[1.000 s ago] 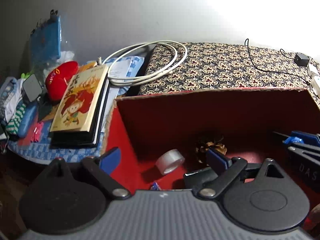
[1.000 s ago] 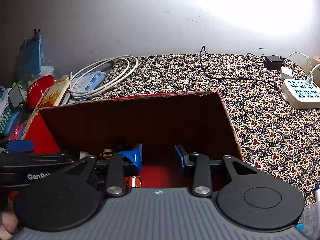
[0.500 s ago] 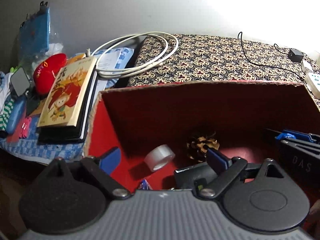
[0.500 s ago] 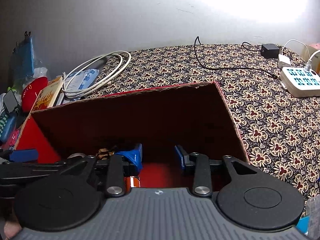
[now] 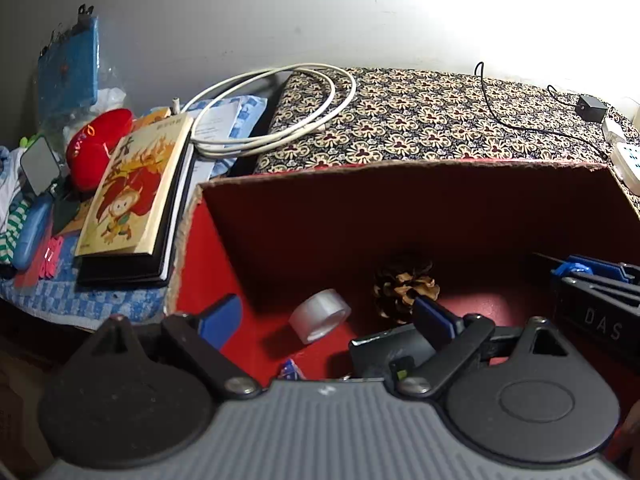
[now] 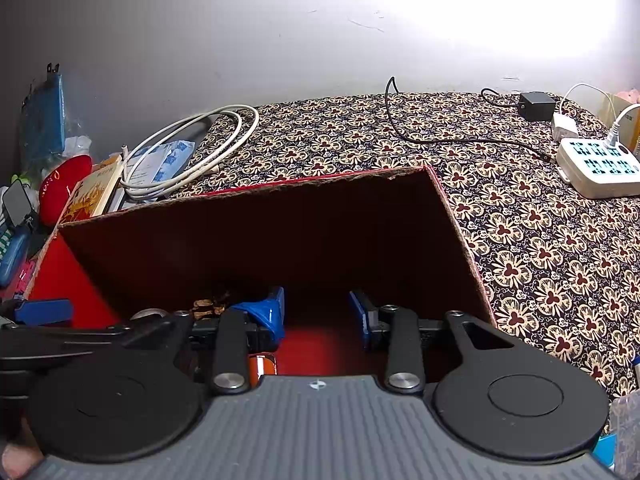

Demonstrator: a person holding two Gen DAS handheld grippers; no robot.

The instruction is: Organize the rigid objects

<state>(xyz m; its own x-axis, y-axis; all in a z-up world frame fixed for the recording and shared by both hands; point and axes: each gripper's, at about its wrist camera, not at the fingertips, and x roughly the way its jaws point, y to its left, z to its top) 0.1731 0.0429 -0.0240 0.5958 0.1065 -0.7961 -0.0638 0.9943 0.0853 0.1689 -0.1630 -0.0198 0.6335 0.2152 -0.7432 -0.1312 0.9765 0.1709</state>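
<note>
1. Compared with a second ago, the red box (image 5: 224,248) sits lower and further left in the left wrist view, so more of its floor shows; the pine cone (image 5: 404,284), half hidden before, is now in plain sight.
2. Inside the box, a roll of clear tape (image 5: 320,314) lies on the red floor, with the pine cone just to its right. A dark flat object (image 5: 384,350) lies near the front, partly behind the left gripper's finger.
3. Both grippers point down into the box, side by side.
4. Left gripper (image 5: 326,318): its blue-tipped fingers stand wide apart, one outside the box's left wall and one over the dark object. Nothing is clamped between them.
5. Right gripper (image 6: 318,312): its two blue fingers are parted, with only the red floor showing in the gap, the same as a second ago. It holds nothing.
6. Left of the box lies a picture book (image 5: 136,196) on a black folder, beside a red pouch (image 5: 98,148) and a coiled white cable (image 5: 276,112).
7. The box rests on a flower-patterned cloth (image 6: 540,240). A white power strip (image 6: 596,168) and a black cable (image 6: 440,140) lie on it to the right.
</note>
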